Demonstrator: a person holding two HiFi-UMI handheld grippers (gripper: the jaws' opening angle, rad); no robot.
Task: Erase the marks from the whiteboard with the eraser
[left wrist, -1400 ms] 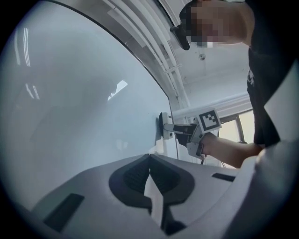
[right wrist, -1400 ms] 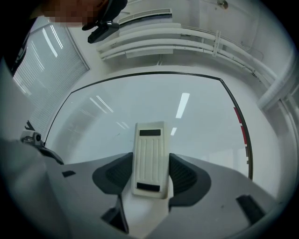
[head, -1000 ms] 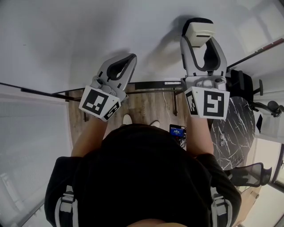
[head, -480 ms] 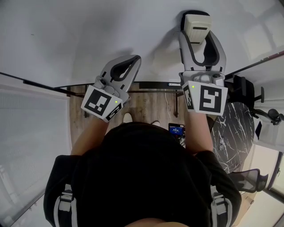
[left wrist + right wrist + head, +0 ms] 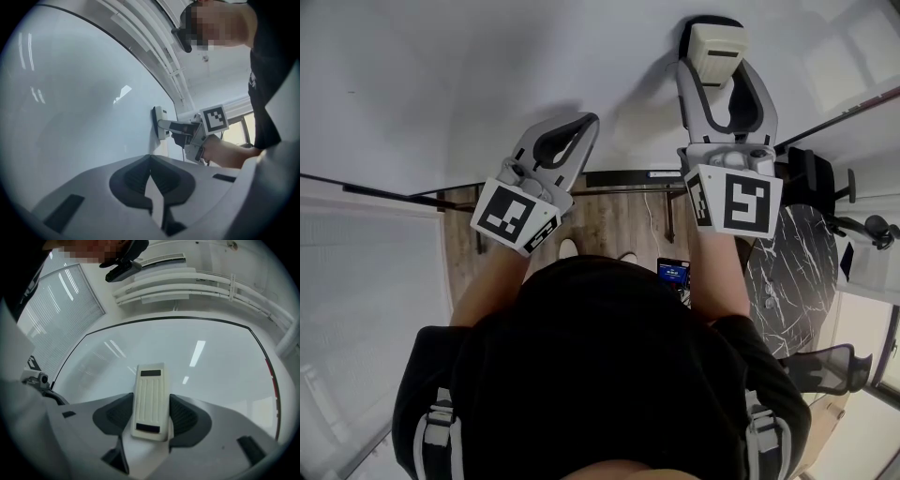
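Right gripper (image 5: 718,70): I'm clamped on the white eraser (image 5: 716,42), upper right of frame, flat against the whiteboard (image 5: 441,84).
Left gripper (image 5: 584,121): my jaws pressed together, empty, mid-frame beside the board.

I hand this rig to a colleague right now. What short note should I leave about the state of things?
Left gripper: jaws shut, empty, close to the whiteboard.
Right gripper: jaws shut on the eraser, which lies flat against the whiteboard.
Done: the board surface in view shows no clear marks.
Left: check the parts out of view and wipe any marks found there.
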